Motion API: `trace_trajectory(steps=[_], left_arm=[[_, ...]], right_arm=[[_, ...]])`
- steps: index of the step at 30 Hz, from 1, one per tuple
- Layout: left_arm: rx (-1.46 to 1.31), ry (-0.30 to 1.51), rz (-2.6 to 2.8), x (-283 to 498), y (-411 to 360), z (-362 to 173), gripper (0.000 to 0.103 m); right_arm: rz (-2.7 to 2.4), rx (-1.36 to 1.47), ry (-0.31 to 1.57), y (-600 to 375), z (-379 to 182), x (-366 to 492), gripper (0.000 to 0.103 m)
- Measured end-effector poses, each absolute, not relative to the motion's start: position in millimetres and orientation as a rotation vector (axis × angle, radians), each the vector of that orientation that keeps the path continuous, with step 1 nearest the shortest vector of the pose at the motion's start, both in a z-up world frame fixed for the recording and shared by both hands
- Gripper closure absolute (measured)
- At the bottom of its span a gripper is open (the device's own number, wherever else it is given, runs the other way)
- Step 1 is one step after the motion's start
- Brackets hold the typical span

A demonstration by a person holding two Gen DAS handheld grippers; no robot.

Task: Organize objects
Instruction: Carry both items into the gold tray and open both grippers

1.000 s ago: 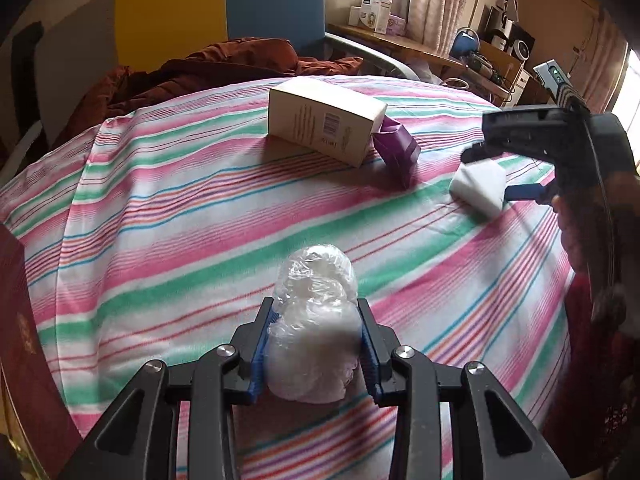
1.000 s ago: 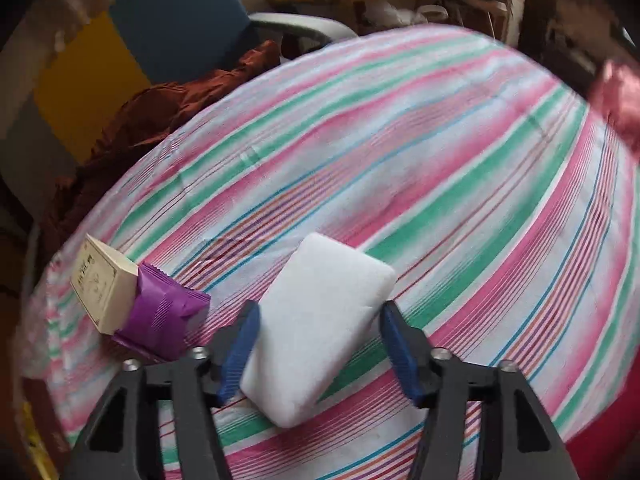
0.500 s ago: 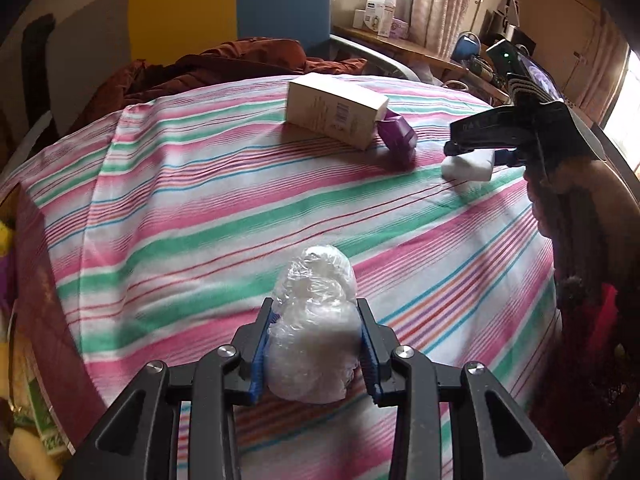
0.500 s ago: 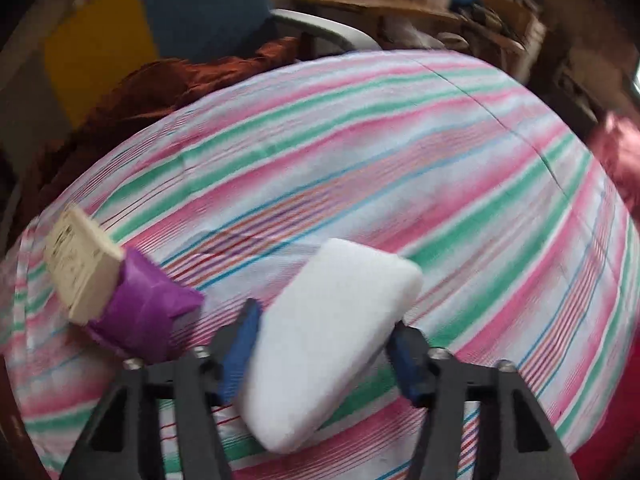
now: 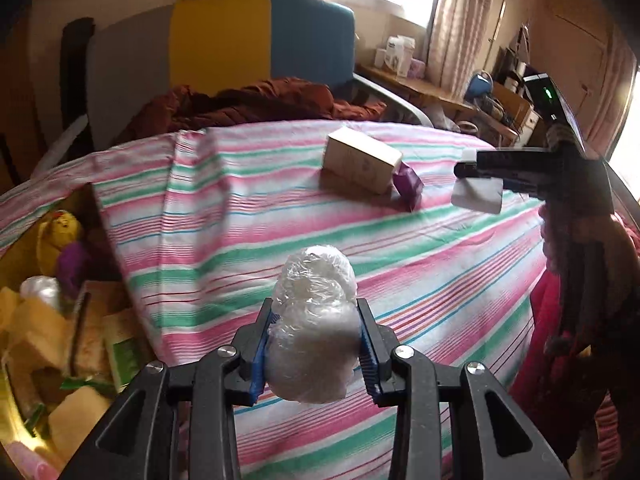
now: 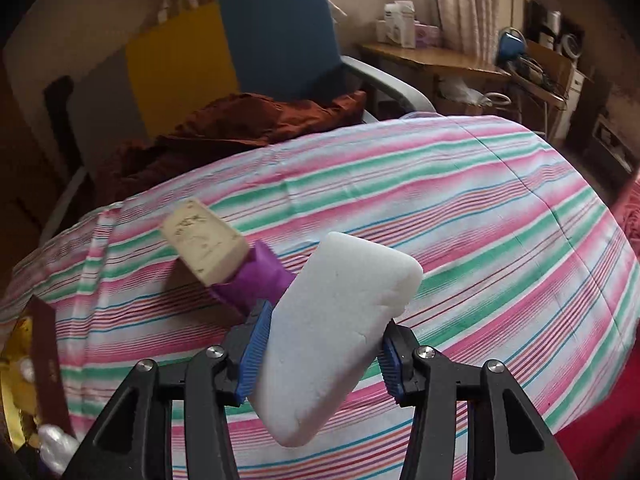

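Note:
My left gripper (image 5: 314,354) is shut on a plastic-wrapped white bundle (image 5: 314,320) and holds it above the striped cloth (image 5: 224,240). My right gripper (image 6: 320,354) is shut on a white sponge block (image 6: 336,332), lifted off the cloth; it also shows in the left wrist view (image 5: 478,196). A beige carton (image 5: 360,160) and a purple packet (image 5: 409,184) lie together on the cloth, and both show in the right wrist view, the carton (image 6: 202,246) left of the packet (image 6: 258,280).
A box of assorted items (image 5: 52,312) sits at the left edge of the table, also visible in the right wrist view (image 6: 28,380). A chair with brown cloth (image 5: 248,104) stands behind the table. A cluttered desk (image 6: 432,60) is at the back right.
Both grippers have pulled back and risen with their loads. The sponge has left the cloth. The box at the left has come into view.

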State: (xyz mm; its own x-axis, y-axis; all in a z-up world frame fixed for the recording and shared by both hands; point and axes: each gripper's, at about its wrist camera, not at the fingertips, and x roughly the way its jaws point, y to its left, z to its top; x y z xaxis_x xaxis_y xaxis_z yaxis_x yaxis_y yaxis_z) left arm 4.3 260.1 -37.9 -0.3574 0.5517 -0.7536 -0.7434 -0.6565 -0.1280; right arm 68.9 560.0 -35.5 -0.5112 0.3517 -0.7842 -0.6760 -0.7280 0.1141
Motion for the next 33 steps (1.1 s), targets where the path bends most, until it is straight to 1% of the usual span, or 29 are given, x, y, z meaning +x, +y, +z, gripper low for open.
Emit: trace_trajectory(steps=[7, 12, 20, 25, 33], left_arm=[[-0.973, 0.262, 2.166, 2, 225, -15, 0.066], [-0.984, 0.206, 2.201, -3, 201, -10, 0.066], [-1.024, -0.058, 2.213, -20, 134, 5, 0.066], [-1.052, -0.210, 2.290, -31, 76, 9, 0.066], [-1.045, -0.381, 2.501, -52, -19, 22, 0.066]], right_arm=[[2.367, -1.042, 0.565, 515, -24, 67, 0.053], [2.474, -1.046, 0.552, 481, -11, 56, 0.053], [2.649, -1.080, 0.511, 419, 6, 37, 0.053], [2.779, -1.125, 0.457, 369, 13, 24, 0.052], [2.966, -1.253, 0.359, 291, 10, -1, 0.051]])
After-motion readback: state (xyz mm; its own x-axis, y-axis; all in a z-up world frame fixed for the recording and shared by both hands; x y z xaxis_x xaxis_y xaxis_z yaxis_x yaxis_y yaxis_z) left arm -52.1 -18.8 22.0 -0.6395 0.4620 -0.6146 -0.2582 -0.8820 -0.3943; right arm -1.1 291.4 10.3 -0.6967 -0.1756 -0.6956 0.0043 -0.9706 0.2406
